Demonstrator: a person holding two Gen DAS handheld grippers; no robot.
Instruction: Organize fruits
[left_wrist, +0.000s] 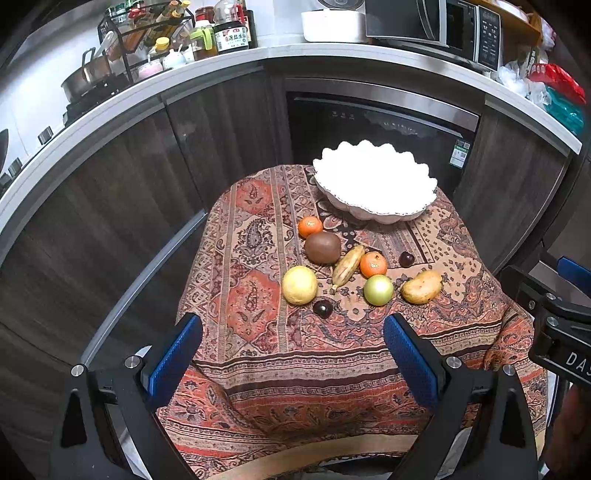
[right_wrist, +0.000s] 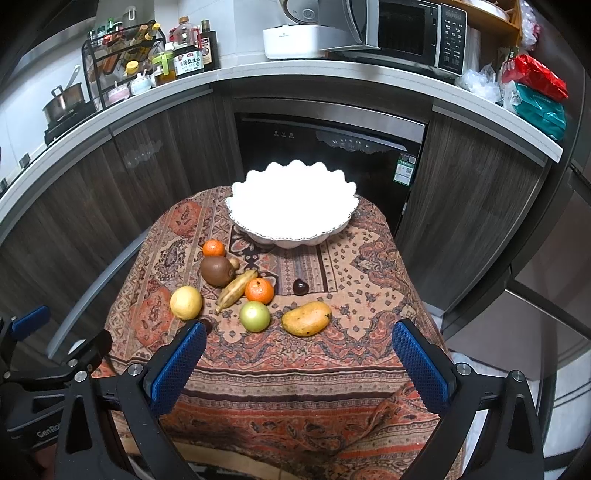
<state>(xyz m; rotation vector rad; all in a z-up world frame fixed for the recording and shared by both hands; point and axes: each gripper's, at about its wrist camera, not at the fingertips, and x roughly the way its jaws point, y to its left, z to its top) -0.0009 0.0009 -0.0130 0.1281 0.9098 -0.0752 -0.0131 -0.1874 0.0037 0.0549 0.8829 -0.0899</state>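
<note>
Both hand-held grippers hang above the near edge of the desk (left_wrist: 295, 354), which is covered with a patterned cloth. The left hand-held gripper (left_wrist: 291, 354) has its blue fingers wide apart and holds nothing; the right hand-held gripper (right_wrist: 299, 362) is spread the same way and is also empty.

Just beyond the fingers the fruits lie in a loose group on the cloth. Nearest is a dark plum (left_wrist: 323, 308), then a yellow lemon (left_wrist: 299, 285), a green apple (left_wrist: 378, 290) and a mango (left_wrist: 421, 286) to the right. Behind them lie a small banana (left_wrist: 347, 266) touching an orange (left_wrist: 373, 264), a second dark plum (left_wrist: 406, 259), a brown kiwi (left_wrist: 323, 247) and another orange (left_wrist: 310, 226).

At the far side of the desk stands a white bowl (left_wrist: 375, 181) with a wavy rim, with no fruit in it.
</note>
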